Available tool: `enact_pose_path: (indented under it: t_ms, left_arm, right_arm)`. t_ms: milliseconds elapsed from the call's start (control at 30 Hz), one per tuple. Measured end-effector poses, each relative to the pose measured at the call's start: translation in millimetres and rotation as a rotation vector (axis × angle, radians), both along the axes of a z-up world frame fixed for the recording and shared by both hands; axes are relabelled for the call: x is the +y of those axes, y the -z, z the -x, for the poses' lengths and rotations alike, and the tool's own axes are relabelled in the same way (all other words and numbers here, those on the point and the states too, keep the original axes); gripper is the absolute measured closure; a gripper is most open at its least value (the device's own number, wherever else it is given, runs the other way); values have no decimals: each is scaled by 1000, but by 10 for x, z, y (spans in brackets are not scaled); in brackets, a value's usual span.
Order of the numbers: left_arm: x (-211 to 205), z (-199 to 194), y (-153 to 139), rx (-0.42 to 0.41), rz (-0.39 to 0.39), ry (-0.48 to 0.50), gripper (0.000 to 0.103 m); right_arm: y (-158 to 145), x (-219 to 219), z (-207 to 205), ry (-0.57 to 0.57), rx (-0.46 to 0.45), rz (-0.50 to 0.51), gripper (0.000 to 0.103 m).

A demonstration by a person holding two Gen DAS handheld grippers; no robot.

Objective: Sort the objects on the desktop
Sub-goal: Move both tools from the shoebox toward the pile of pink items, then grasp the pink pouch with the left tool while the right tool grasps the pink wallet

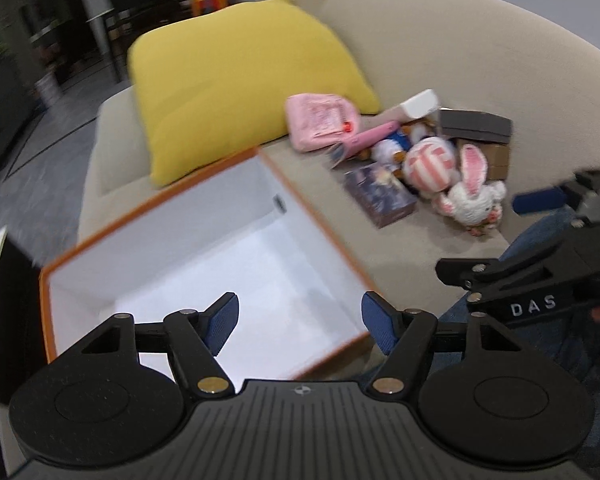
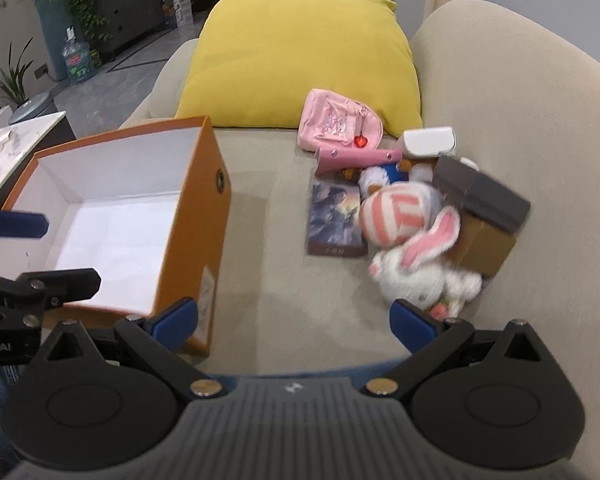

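Observation:
An open orange box (image 2: 204, 208) with a white inside (image 1: 204, 252) stands on a beige sofa seat. To its right lies a pile: a white bunny plush (image 2: 420, 268), a pink-striped plush (image 2: 396, 212), a dark picture box (image 2: 336, 220), a pink pouch (image 2: 340, 124), a pink case (image 2: 356, 158), a white box (image 2: 430, 142), a grey box (image 2: 480, 192) and a brown box (image 2: 484, 244). My left gripper (image 1: 298, 326) is open and empty over the orange box's near edge. My right gripper (image 2: 294, 322) is open and empty, over the seat between box and pile.
A yellow cushion (image 2: 300, 60) leans at the back of the sofa (image 2: 520, 100). A white side table (image 2: 20, 140) stands left of the box. A water jug (image 2: 76, 60) and plants sit on the floor beyond. The right gripper also shows in the left wrist view (image 1: 540, 200).

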State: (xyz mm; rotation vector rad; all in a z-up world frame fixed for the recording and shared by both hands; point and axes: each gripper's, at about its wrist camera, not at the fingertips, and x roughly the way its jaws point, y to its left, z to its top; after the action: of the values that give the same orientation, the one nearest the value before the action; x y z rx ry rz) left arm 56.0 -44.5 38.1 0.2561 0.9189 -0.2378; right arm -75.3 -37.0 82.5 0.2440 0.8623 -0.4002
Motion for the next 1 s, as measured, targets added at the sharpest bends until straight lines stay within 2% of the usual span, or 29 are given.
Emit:
enact_pose_path:
  t_ms: [100, 167, 233, 300, 500, 567, 733, 800, 900, 1000]
  left_arm:
    - [-106, -223, -81, 30, -4, 95, 24]
    - [-163, -381, -139, 35, 2, 148, 29]
    - [-192, -567, -198, 43, 15, 188, 34]
    - [-230, -781, -241, 40, 23, 221, 37]
    - [-356, -1534, -245, 79, 15, 328, 43]
    - [-376, -1827, -201, 101, 20, 329, 49]
    - [-458, -2496, 2, 130, 45, 323, 49]
    - [-543, -2681, 91, 101, 16, 346, 49]
    - [-733, -2899, 226, 54, -69, 429, 48]
    - [-917, -3080, 367, 57, -125, 529, 48]
  right_arm:
    - [-50, -189, -123, -37, 24, -5, 3]
    - [-84, -338, -224, -60, 42, -19, 7]
    - [-120, -478, -336, -82, 61, -24, 16]
    - [-168, -626, -464, -96, 72, -25, 21]
    - [-287, -1008, -949, -179, 114, 1, 27]
    - [-300, -1158, -1129, -194, 136, 9, 30]
    - [-227, -1582, -1544, -203, 177, 14, 36]
    - [-157, -1722, -1671, -217, 190, 14, 37]
    - [-49, -1892, -1850, -248, 223, 17, 44]
    - [60, -2064, -2033, -278, 248, 5, 48]
